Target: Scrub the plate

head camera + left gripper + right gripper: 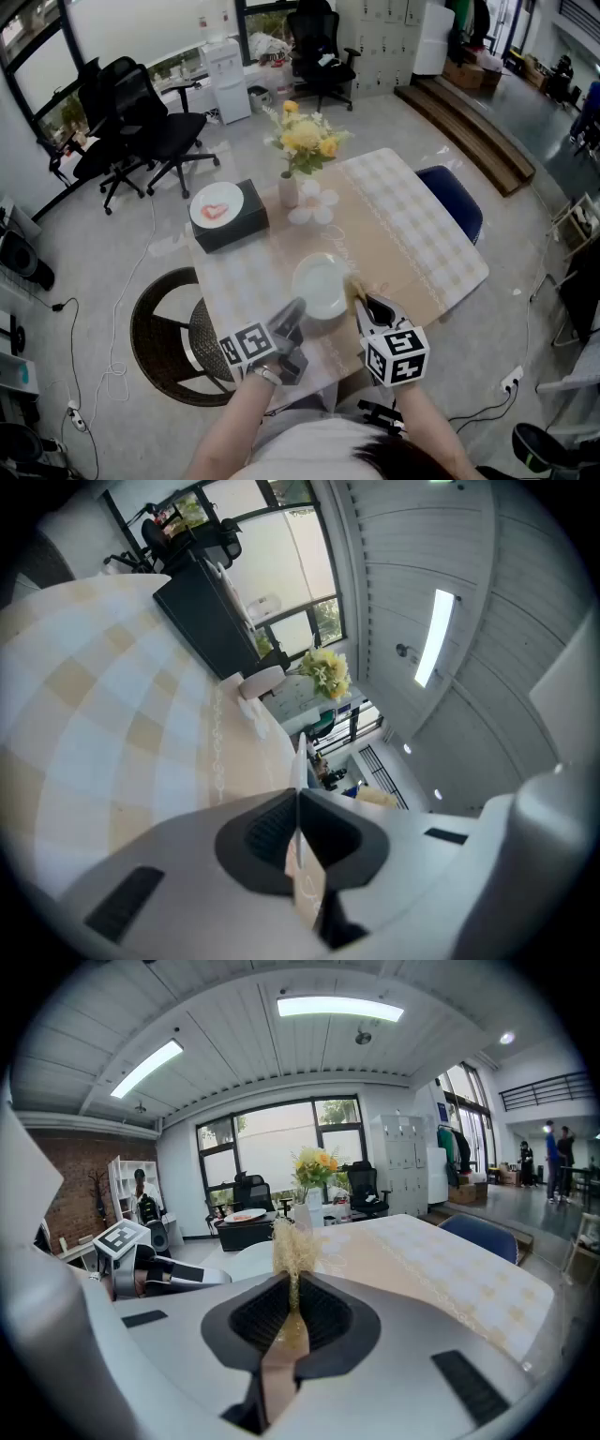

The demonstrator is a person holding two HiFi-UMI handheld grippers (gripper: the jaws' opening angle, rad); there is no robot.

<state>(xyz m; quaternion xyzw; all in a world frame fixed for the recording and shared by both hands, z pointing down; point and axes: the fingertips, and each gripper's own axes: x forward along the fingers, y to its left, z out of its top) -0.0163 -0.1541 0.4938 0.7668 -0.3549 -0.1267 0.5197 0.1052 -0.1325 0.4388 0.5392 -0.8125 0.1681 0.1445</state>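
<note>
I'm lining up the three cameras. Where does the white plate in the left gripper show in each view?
Head view: white plate just below centre.
Left gripper view: edge-on, a thin white rim between the jaws, centre.
Right gripper view: left of centre, beside the scrubber.
Shared landmark: the yellow flowers, in all three.

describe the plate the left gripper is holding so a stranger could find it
On the checked-cloth table, look at the near edge, in front of the flower vase. The plate sits there, its rim pinched by the left gripper. It is plain white, unlike the red-smeared plate on the black box.
</note>
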